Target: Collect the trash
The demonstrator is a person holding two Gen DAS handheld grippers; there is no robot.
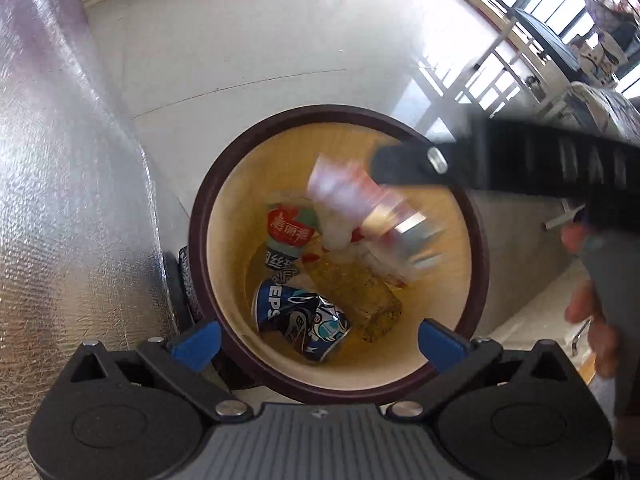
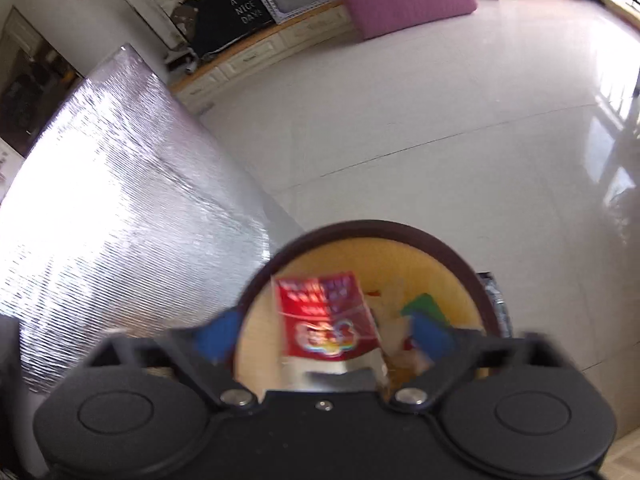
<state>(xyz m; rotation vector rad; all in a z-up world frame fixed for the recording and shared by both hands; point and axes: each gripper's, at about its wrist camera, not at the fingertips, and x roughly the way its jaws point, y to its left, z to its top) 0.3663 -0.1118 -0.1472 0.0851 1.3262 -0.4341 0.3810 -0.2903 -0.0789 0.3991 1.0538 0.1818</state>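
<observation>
The red snack packet (image 2: 326, 320) sits directly below and between the spread fingers of the right gripper (image 2: 320, 334), blurred and apparently free of both pads — judged to be dropping into the waste bin (image 1: 199, 216). Its long axis runs roughly along the gripper's forward direction, with the printed red end away from the camera and a silvery end nearest the gripper body. In the left wrist view the same packet (image 1: 360, 196) appears over the bin mouth just under the right gripper's black finger, so the right hand is clearly the nearer one. The right gripper is wide open and holds nothing. The left gripper (image 1: 316, 340) is likewise wide open and empty, hovering above the near rim of the bin. The bin stands on pale floor tiles (image 1: 240, 48) beside a surface covered in silver foil sheeting (image 1: 60, 160). Already inside lie a crushed blue can (image 1: 300, 320) reading "EPS" — judged to be Pepsi — a red-and-green wrapper (image 1: 290, 228) with Chinese characters, and a clear yellowish plastic container (image 1: 356, 296). The packet's own lettering is too blurred to read. In the right wrist view a black board (image 2: 236, 4) on the far cabinet reads "HAVE A NICE DAY".
</observation>
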